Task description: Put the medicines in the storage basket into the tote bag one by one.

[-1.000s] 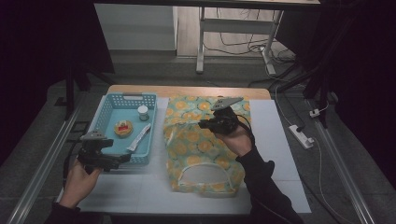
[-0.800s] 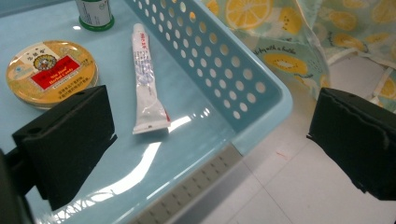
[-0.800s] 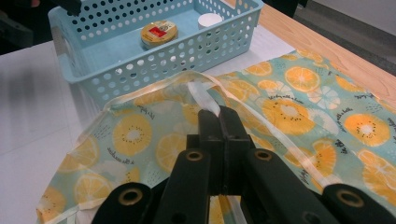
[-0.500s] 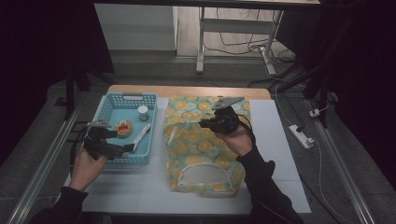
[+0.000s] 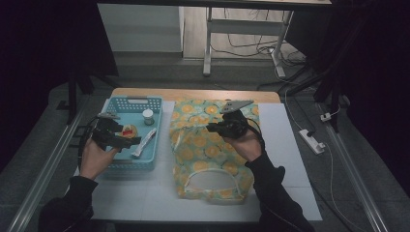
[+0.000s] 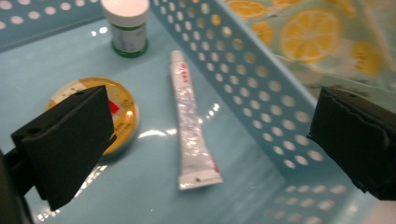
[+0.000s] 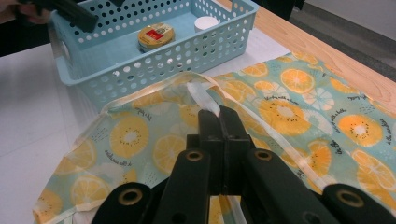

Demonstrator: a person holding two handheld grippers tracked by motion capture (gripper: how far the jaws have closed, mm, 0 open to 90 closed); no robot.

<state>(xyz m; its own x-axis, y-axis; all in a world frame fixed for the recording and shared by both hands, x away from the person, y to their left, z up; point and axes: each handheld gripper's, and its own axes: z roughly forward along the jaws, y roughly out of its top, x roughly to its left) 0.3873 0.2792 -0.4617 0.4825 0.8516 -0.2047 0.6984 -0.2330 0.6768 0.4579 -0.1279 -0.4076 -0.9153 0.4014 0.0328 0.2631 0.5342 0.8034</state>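
The left gripper [image 5: 126,140] is held over the blue basket [image 5: 145,164], its jaws spread wide and nothing gripped between them. In the left gripper view, a white tube [image 6: 191,122] is seen lying on the basket floor straight ahead, in the gap between the two jaws but below them and untouched. A round yellow tin [image 6: 122,106] is partly covered by the left-hand jaw in that view, and a small white-capped jar [image 6: 126,25] stands farther ahead, beyond the tin. The perforated basket wall [image 6: 261,98] runs between the tube and the right-hand jaw.

The right gripper [image 5: 212,127] is held over the lemon-print bag [image 5: 203,145], which is spread flat on the table just beside the basket. Its jaws are pressed together on a pale strap [image 7: 201,99] of the bag, which is pinched at the jaw tips and lifted slightly off the fabric. Seen from the right gripper view, the basket lies ahead and to the left of the closed jaws, with the tin and jar inside it. The bag's rounded opening [image 5: 209,180] is seen behind this gripper, nearer the person.
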